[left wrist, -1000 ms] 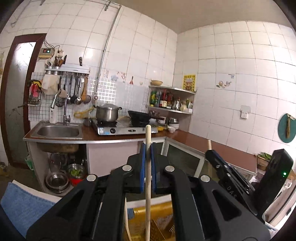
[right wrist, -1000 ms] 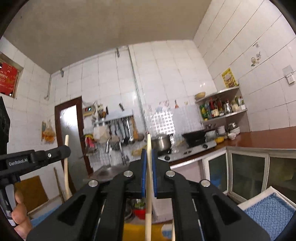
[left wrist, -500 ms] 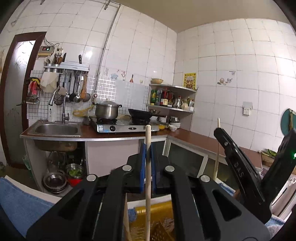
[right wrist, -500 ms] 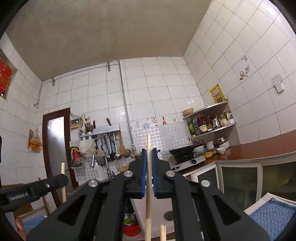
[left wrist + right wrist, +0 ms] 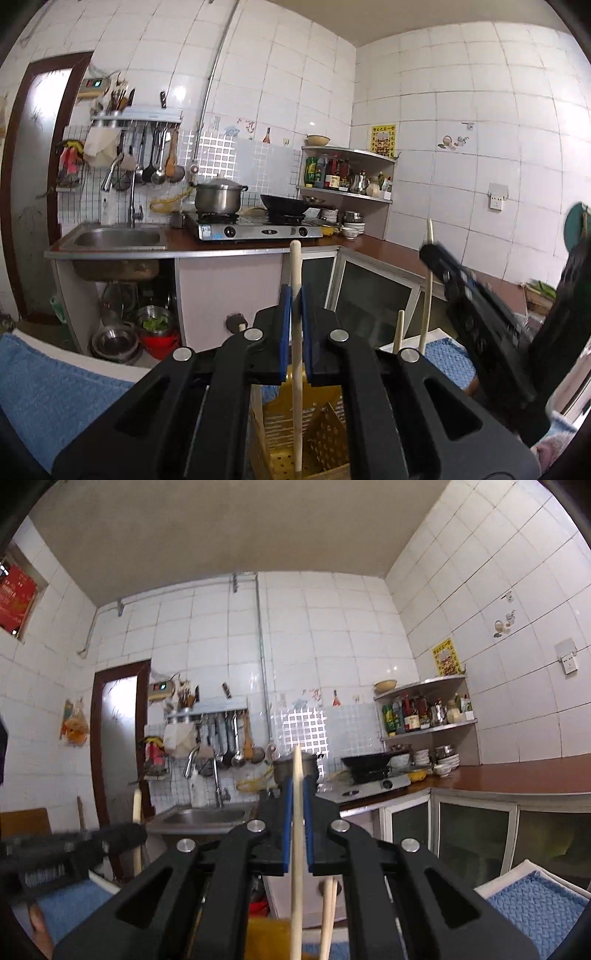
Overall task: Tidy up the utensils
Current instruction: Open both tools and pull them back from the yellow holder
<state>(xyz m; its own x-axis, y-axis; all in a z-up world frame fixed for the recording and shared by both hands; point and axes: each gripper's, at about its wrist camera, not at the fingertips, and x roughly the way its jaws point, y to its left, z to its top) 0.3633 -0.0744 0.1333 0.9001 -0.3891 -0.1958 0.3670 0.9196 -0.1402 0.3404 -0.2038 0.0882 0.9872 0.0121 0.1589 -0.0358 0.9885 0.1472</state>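
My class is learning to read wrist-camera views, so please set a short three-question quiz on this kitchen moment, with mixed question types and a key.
1. True or false: the left gripper is shut on a pale wooden chopstick standing roughly upright.
2. Multiple choice: what lies below the left gripper, around the chopstick's lower end? A) steel sink B) yellow perforated plastic basket C) black wok
3. Fill in: the right gripper holds a thin wooden ____ between its blue pads.

Key: 1 true; 2 B; 3 chopstick.
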